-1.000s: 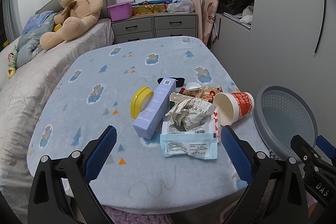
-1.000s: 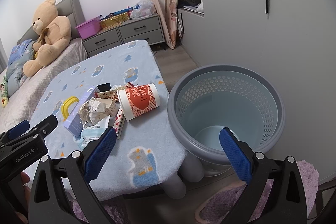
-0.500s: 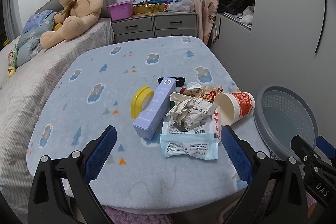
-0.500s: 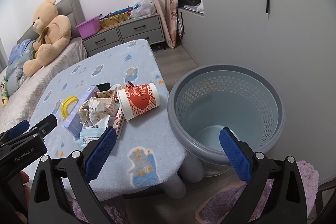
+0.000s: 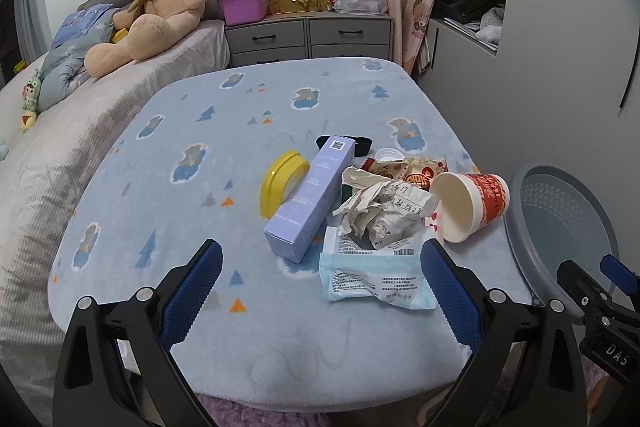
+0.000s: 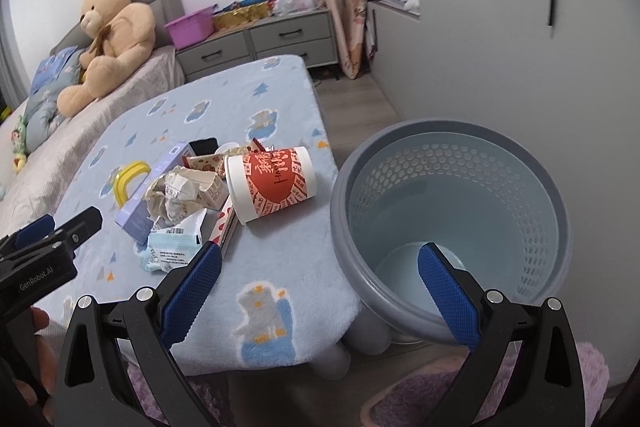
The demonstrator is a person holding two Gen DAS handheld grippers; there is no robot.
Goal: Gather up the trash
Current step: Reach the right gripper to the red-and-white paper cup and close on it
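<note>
On worktop (image 5: 168, 163), ahead of my left gripper (image 5: 318, 297): trash heap near right edge. Crumpled paper (image 5: 384, 207) on top, pouch (image 5: 376, 275) nearest me, purple box (image 5: 312, 199) left of paper, yellow lid (image 5: 280, 183) beside box. Cup (image 5: 472, 203) on side, mouth toward me. Bin (image 6: 452, 219) on floor just right of worktop, beneath my right gripper (image 6: 320, 293). Both grippers spread wide, holding nothing.
</note>
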